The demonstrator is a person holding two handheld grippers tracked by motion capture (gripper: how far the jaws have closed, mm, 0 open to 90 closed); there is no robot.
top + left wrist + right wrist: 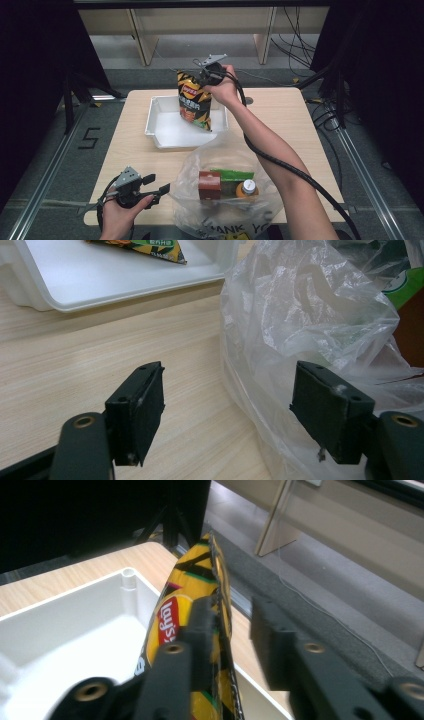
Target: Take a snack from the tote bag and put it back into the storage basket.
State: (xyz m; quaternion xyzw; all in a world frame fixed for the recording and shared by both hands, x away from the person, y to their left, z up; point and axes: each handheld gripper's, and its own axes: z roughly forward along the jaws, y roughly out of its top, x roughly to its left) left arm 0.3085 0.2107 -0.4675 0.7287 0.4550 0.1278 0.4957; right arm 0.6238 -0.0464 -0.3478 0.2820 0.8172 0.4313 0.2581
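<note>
- High view: right gripper (204, 76) poised at the chip bag's (194, 102) top, bag standing in the white bin (162, 132) for unloading.
- Left gripper view: left gripper (227, 410) open, empty, beside the plastic bag (310, 315).
- Right gripper view: jaws parted, one pad off the chip bag (192, 605), apparently released.

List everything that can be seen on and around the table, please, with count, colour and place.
table: one, light wood, centre.
tray: one, white, far middle of the table.
chip bag: one, yellow, black and red, upright in the tray, its top edge between the right gripper's parted jaws.
plastic bag: one, clear, near edge of the table.
box: one, brown, inside the plastic bag.
packet: one, green, inside the plastic bag.
bottle: one, orange with a pale cap, inside the plastic bag.
cables: several, black, on the floor at the far right.
left gripper: one, black, open, beside the plastic bag.
right gripper: one, black, above the tray.
</note>
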